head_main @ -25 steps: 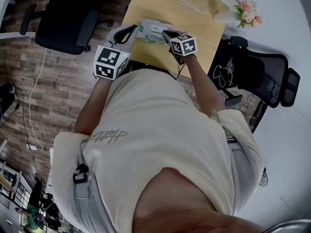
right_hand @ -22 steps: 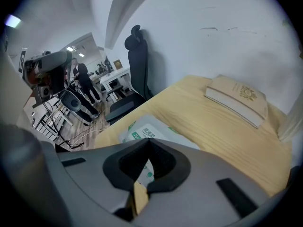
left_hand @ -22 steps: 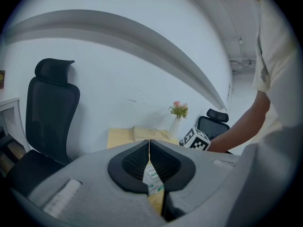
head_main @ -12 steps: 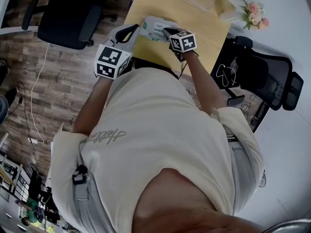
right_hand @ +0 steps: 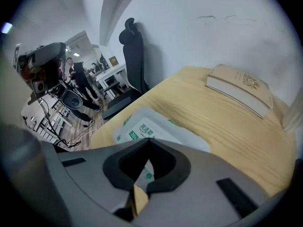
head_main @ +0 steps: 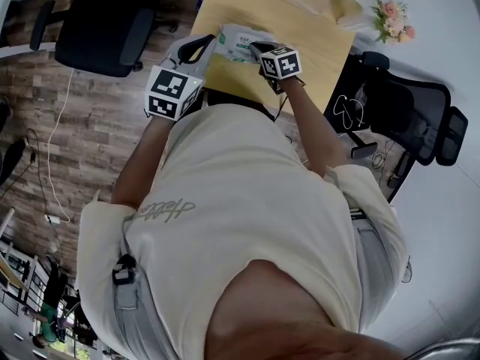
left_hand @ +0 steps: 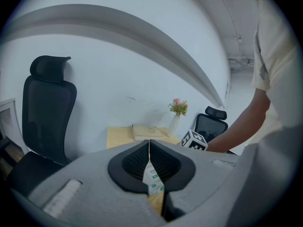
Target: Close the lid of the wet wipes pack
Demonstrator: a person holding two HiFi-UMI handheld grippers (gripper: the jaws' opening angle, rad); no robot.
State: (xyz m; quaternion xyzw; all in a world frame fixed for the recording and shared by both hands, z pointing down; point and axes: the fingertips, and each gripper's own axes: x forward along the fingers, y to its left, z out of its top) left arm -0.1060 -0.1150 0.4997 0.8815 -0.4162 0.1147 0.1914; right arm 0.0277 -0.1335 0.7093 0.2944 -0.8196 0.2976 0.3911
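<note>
Green print is seen on the wet wipes pack (head_main: pixel 241 43), too small to be read. The pack is laid near the pale wooden table's (head_main: pixel 315 51) front edge, between the left gripper (left_hand: pixel 149 143) and right gripper (right_hand: pixel 149 140), both clenched on nothing; plank flooring (head_main: pixel 90 148) is seen around

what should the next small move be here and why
Probably ease the right claw down onto the top of the wet wipes pack and press. Both claws are shut with nothing between them. The right one points at the pack's top face, and the left claw is by its end. I can't tell whether the lid is fully seated.
</note>
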